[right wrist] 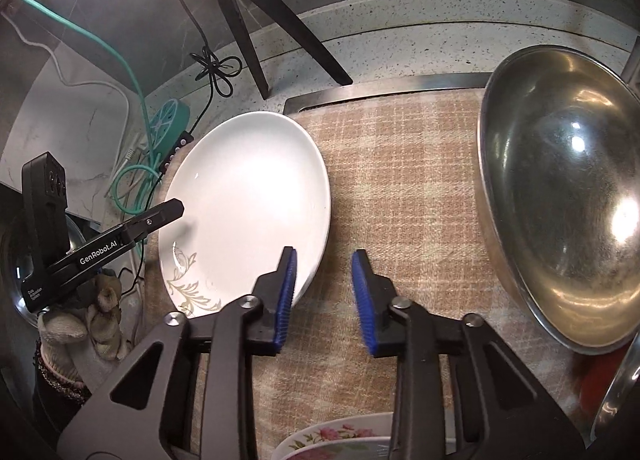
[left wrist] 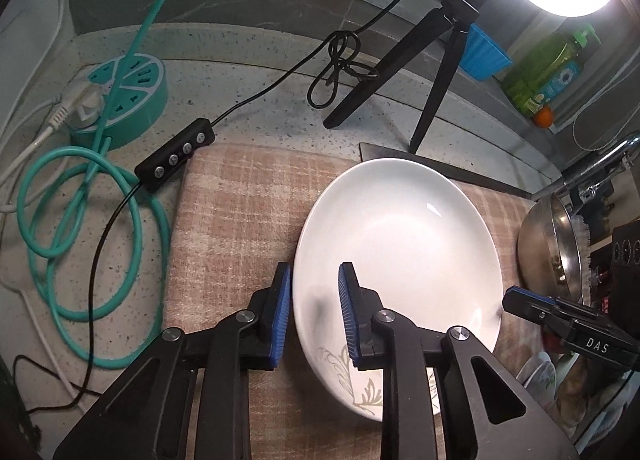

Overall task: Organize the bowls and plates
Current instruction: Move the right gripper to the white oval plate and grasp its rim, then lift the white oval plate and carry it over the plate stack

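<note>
A white plate with a leaf print lies on a plaid cloth. My left gripper is open, its jaws straddling the plate's left rim. My right gripper is open, its left finger over the plate's right rim and its right finger over the cloth. It also shows in the left wrist view at the plate's right edge. A large steel bowl stands on the cloth to the right, also seen in the left wrist view. The left gripper reaches the plate's left side.
A ring light on a black tripod stands behind the cloth. A teal power strip and coiled cables lie left. A flowered dish sits at the near edge. A blue cup and a green bottle stand on the back ledge.
</note>
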`<state>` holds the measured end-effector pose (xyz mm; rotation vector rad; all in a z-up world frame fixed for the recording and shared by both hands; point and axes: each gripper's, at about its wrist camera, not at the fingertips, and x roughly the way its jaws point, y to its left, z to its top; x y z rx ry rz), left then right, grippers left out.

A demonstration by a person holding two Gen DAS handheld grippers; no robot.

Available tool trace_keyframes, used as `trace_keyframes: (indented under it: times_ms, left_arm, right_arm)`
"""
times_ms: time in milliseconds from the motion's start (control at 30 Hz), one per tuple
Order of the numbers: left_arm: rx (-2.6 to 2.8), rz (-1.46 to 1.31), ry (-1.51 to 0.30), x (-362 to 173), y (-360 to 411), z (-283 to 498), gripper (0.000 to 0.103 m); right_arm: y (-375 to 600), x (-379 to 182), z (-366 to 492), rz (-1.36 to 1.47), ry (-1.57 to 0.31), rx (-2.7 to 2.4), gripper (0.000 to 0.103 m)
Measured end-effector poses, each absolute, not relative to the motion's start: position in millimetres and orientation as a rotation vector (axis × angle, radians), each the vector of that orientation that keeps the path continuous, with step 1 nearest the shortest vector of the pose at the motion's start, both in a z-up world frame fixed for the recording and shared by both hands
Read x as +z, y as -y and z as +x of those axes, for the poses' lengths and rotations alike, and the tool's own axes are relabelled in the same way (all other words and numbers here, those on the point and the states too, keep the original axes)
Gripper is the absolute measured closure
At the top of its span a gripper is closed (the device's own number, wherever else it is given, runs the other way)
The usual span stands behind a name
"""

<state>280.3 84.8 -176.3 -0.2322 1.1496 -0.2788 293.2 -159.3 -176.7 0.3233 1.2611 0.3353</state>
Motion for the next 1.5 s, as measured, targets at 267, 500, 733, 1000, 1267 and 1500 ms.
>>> trace_keyframes:
  times_ms: [267, 500, 733, 1000, 1267, 1500]
  left_arm:
    - [-0.285, -0.207, -1.161, -179, -82, 286, 0.087]
    - [-0.284, -0.214, -1.163, -179, -82, 282, 0.087]
    - [-0.288, -0.224, -1.158, -173, -79, 268, 0.087]
    - [-0.301, -0.224, -1.132, -159, -72, 248, 0.087]
    - [-0.335, -0.216, -1.098, -137, -59, 221, 0.087]
    - [-0.383, -0.212, -1.080, -124, -41, 193, 0.087]
  right_arm:
    - [153, -188, 302, 0.316, -1.297, 0.338, 0.090]
    - [147, -186, 301, 0.285, -1.305, 0.332, 0.094]
    - [152, -180, 290, 0.290, -1.307, 0.331, 0.093]
    - [160, -165, 268, 0.293, -1.283, 0.338, 0.093]
    - [178, -140, 235, 0.302, -1.243, 0.340, 0.093]
    - [202, -123, 198, 0.316, -1.217, 0.328, 0.093]
